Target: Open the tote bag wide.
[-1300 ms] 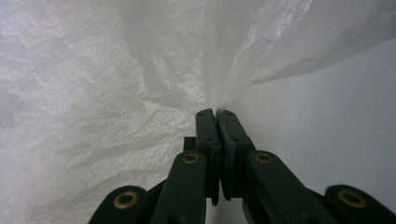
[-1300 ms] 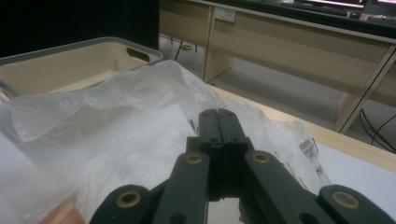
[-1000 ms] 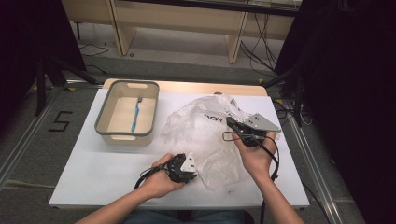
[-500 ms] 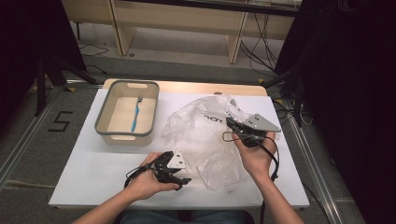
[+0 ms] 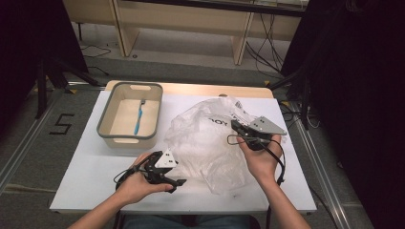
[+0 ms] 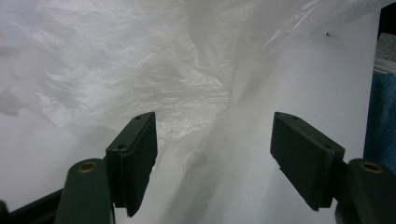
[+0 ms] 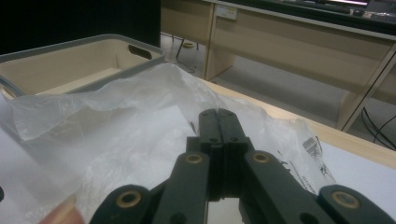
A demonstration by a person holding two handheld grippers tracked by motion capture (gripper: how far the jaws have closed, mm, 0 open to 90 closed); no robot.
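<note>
While my right tool [image 5: 237, 128] stays pinched together on the far edge of the clear plastic bag [image 5: 210, 143], which lies crumpled in the middle of the desk [image 5: 90, 176] just beside the beige bin [image 5: 106, 128] holding a blue toothbrush [image 5: 138, 119], my left tool [image 6: 212, 154] has just been opening and now stands apart with nothing between its pads, the bag's near edge right ahead of it. I judge the film light, limp and slippery, so I'd take a gathered fold at the rim rather than one flat layer.
</note>
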